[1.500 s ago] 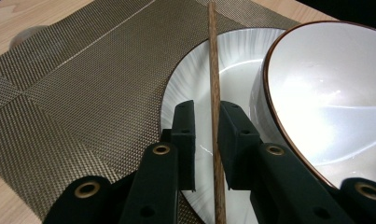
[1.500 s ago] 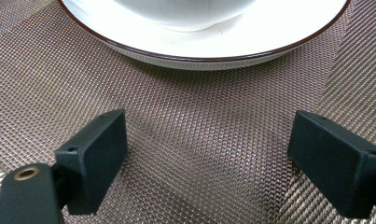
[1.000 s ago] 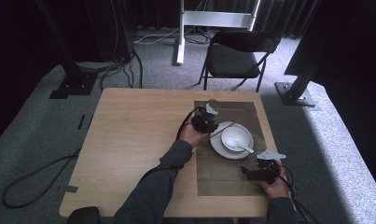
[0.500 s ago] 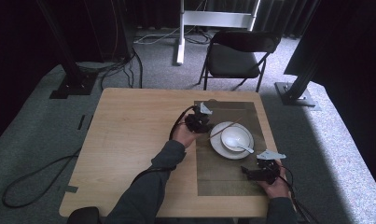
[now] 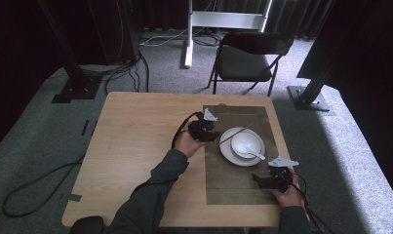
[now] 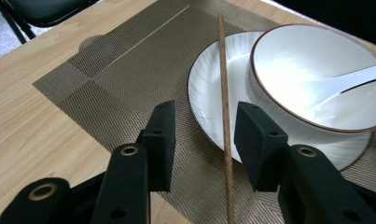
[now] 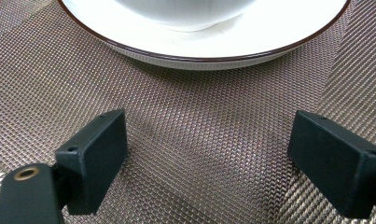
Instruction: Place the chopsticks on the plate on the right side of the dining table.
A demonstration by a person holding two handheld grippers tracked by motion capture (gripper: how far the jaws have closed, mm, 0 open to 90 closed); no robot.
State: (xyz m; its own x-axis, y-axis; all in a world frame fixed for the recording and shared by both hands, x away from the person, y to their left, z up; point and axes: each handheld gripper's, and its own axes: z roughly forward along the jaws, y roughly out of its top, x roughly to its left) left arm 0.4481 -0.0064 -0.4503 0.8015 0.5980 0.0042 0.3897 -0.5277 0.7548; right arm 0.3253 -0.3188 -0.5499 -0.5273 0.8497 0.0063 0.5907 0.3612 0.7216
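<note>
The right claw (image 5: 266, 181) sits nearest the person, low over the woven brown placemat (image 5: 233, 187), just on the near side of the white plate (image 5: 228, 151). In the right gripper view its two black jaws stand wide apart with only bare mat between them, so it is released and holds nothing; the plate's dark-edged rim (image 7: 195, 55) lies just beyond.

Farther in, the left claw (image 5: 214, 136) hovers at the plate's left edge. Its jaws have just been opening, and in the left gripper view they stand apart on either side of the chopstick (image 6: 224, 107) without pressing on it: the stick runs between them, closer to the right-hand jaw, with a gap on each side.

The chopstick is a single slim, straight, round stick of reddish-brown wood with a fine grain. In that view its middle lies across the left rim of the plate (image 6: 209, 88), one end reaches out over the placemat (image 6: 129, 70) beyond the plate, and the other end passes down between the jaws.

On the plate stands a white bowl (image 6: 311, 70) with a thin brown rim, just right of the stick and not touching it. A white spoon (image 6: 344, 81) rests inside the bowl.

Beyond the plate the mat ends on the pale wooden tabletop (image 5: 135, 131).
</note>
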